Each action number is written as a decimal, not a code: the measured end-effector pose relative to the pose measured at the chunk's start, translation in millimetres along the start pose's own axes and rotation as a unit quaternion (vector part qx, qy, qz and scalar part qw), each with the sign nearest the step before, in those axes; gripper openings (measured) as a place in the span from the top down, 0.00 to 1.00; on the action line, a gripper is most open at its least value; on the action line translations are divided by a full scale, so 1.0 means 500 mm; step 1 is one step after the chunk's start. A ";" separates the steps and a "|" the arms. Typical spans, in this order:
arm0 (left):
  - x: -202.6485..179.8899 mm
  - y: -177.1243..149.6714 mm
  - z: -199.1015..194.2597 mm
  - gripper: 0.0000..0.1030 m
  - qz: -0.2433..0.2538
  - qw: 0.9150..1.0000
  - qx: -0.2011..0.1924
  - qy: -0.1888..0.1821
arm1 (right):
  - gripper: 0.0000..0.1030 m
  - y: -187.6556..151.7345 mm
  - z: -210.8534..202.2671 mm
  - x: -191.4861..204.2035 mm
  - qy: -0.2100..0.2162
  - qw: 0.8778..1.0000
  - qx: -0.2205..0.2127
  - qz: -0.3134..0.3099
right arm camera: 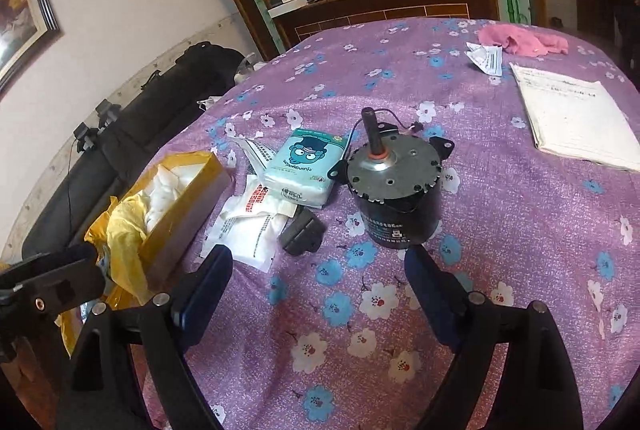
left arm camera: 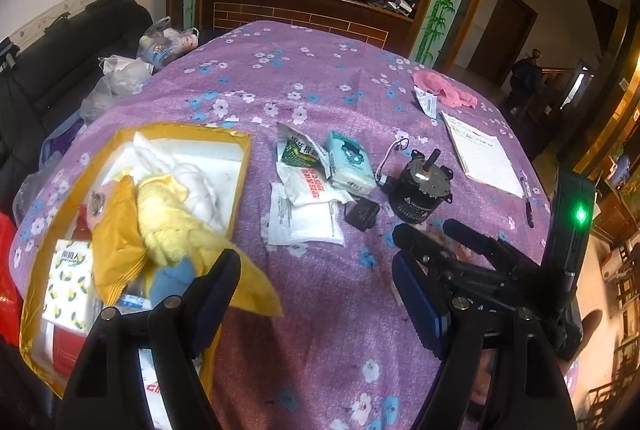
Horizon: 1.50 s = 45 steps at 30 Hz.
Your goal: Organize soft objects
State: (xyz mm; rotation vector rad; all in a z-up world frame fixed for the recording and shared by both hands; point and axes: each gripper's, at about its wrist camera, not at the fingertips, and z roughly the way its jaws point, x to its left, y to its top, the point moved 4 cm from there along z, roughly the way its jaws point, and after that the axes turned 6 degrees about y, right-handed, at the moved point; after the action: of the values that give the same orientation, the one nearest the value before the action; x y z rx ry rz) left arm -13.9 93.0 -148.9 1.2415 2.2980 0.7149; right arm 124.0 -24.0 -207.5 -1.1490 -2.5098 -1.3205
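Observation:
A yellow-rimmed box (left arm camera: 236, 166) at the left holds a yellow plush toy (left arm camera: 168, 214), white stuffing, a yellow bag and a tissue pack (left arm camera: 68, 282); the box also shows in the right wrist view (right arm camera: 192, 190). A teal tissue pack (left arm camera: 352, 166) (right arm camera: 304, 166) and white sachets (left arm camera: 304, 214) (right arm camera: 248, 226) lie mid-table. A pink cloth (left arm camera: 444, 86) (right arm camera: 520, 38) lies far right. My left gripper (left arm camera: 316, 282) is open and empty, above the cloth beside the box. My right gripper (right arm camera: 320, 278) is open and empty, just before the motor; it also shows in the left wrist view (left arm camera: 436, 234).
A black motor (left arm camera: 416, 190) (right arm camera: 392, 190) with a shaft stands mid-table, a small black adapter (right arm camera: 300, 234) beside it. A paper pad (right arm camera: 576, 118) and a pen (left arm camera: 528, 198) lie at the right. A purple flowered cloth (right arm camera: 520, 230) covers the table. A black sofa (left arm camera: 60, 70) stands left.

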 end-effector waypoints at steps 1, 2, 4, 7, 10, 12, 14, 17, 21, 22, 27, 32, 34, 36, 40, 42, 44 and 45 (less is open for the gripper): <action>-0.003 0.002 0.002 0.21 0.001 1.000 0.000 0.000 | 0.15 0.000 -0.001 -0.001 0.000 1.000 -0.002 0.002; -0.004 0.002 0.003 0.21 0.001 1.000 -0.001 0.000 | 0.15 0.001 -0.003 -0.005 -0.003 1.000 -0.005 0.006; -0.007 0.003 0.008 0.21 0.003 1.000 0.002 0.002 | 0.15 0.001 -0.008 -0.009 -0.003 1.000 -0.010 0.012; -0.009 0.002 0.014 0.21 0.003 1.000 0.006 0.003 | 0.15 0.001 -0.012 -0.016 -0.001 1.000 -0.015 0.020; -0.012 0.000 0.019 0.21 0.005 1.000 0.009 0.004 | 0.15 0.002 -0.013 -0.017 -0.006 1.000 -0.018 0.019; -0.012 0.000 0.021 0.21 0.006 1.000 0.009 0.003 | 0.15 0.002 -0.013 -0.016 -0.006 1.000 -0.018 0.017; -0.012 0.000 0.021 0.21 0.005 1.000 0.009 0.003 | 0.15 0.003 -0.014 -0.016 -0.007 1.000 -0.020 0.017; -0.012 0.000 0.023 0.21 0.006 1.000 0.011 0.005 | 0.15 0.003 -0.015 -0.015 -0.006 1.000 -0.020 0.015; -0.010 -0.001 0.027 0.21 0.004 1.000 0.015 0.005 | 0.15 0.001 -0.012 -0.013 -0.011 1.000 -0.017 0.013; -0.010 -0.001 0.028 0.21 0.004 1.000 0.016 0.005 | 0.15 0.001 -0.012 -0.013 -0.011 1.000 -0.017 0.013; -0.010 -0.001 0.030 0.21 0.005 1.000 0.017 0.004 | 0.15 0.001 -0.013 -0.015 -0.006 1.000 -0.018 0.017; -0.011 -0.002 0.030 0.21 0.007 1.000 0.017 0.003 | 0.15 0.000 -0.014 -0.015 -0.005 1.000 -0.018 0.018; -0.011 -0.003 0.030 0.21 0.007 1.000 0.017 0.003 | 0.15 0.001 -0.014 -0.017 -0.005 1.000 -0.018 0.020; -0.011 -0.004 0.030 0.21 0.007 1.000 0.018 0.003 | 0.15 0.001 -0.014 -0.017 -0.004 1.000 -0.018 0.021; -0.013 -0.005 0.031 0.21 0.009 1.000 0.018 0.001 | 0.15 0.002 -0.015 -0.016 -0.006 1.000 -0.020 0.020; -0.014 -0.005 0.033 0.21 0.012 1.000 0.019 0.001 | 0.15 0.003 -0.017 -0.015 -0.005 1.000 -0.023 0.019; -0.014 -0.003 0.034 0.21 0.012 1.000 0.019 0.001 | 0.15 0.004 -0.019 -0.017 -0.005 0.999 -0.026 0.020; -0.014 -0.004 0.034 0.21 0.011 1.000 0.019 0.001 | 0.15 0.004 -0.020 -0.017 -0.005 0.999 -0.027 0.021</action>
State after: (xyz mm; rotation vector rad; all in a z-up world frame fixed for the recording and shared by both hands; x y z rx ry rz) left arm -1.6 90.1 -162.2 1.2857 2.3128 0.6840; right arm 128.7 -35.6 -203.4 -1.2149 -2.4568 -1.3838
